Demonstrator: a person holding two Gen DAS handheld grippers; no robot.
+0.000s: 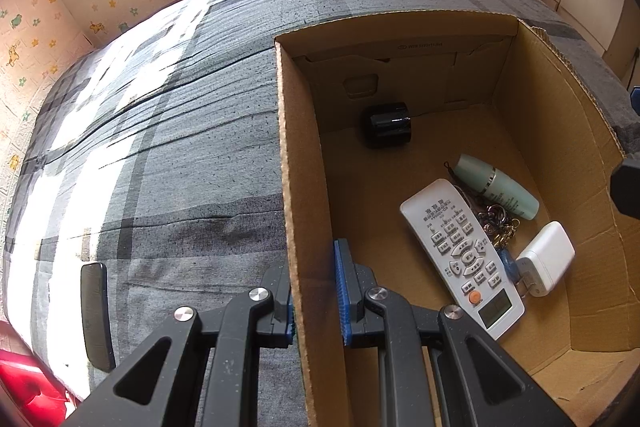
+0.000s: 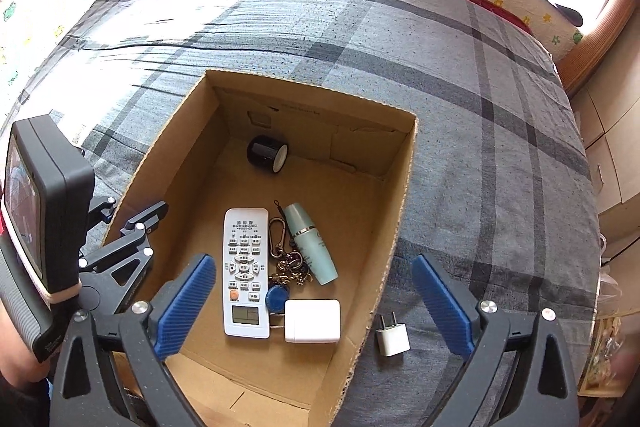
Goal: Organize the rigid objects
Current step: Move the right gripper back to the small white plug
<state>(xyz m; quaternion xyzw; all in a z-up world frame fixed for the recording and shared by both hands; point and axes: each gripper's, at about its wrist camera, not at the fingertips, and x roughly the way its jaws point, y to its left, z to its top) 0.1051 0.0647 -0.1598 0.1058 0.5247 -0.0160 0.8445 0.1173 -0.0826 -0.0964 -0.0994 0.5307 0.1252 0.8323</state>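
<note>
**A:** Your left gripper (image 1: 316,291) is clenched on the left wall of the cardboard box (image 2: 400,211); its ribbed blue fingers (image 1: 342,283) pinch the corrugated edge from both sides. The box sits open-topped on the bed (image 2: 460,99), whose sheet is a soft grey plaid.

**B:** And your right gripper (image 2: 312,291) is released, its fingers (image 2: 188,291) spread wide with nothing pressed between them, hanging above the box's near end.

**A:** Inside, the white plastic remote control (image 2: 246,271) lies flat, buttons up. Its long axis runs from the near end of the box toward the far wall, display end nearest you.

**B:** Just beside it you have a metal keyring (image 2: 286,259) with a blue fob, then a smooth pale-green bottle (image 2: 312,243) lying on its side, slanted, cap toward the far wall.

**A:** A blocky white charger (image 2: 314,321) lies at the remote's near end, prongs pointing at the remote. A glossy black cylinder (image 2: 266,153) lies on its side by the far wall.

**B:** Outside, on the sheet, a smaller white plug adapter (image 2: 392,339) lies just beside the box's right wall, prongs pointing away from you.
</note>
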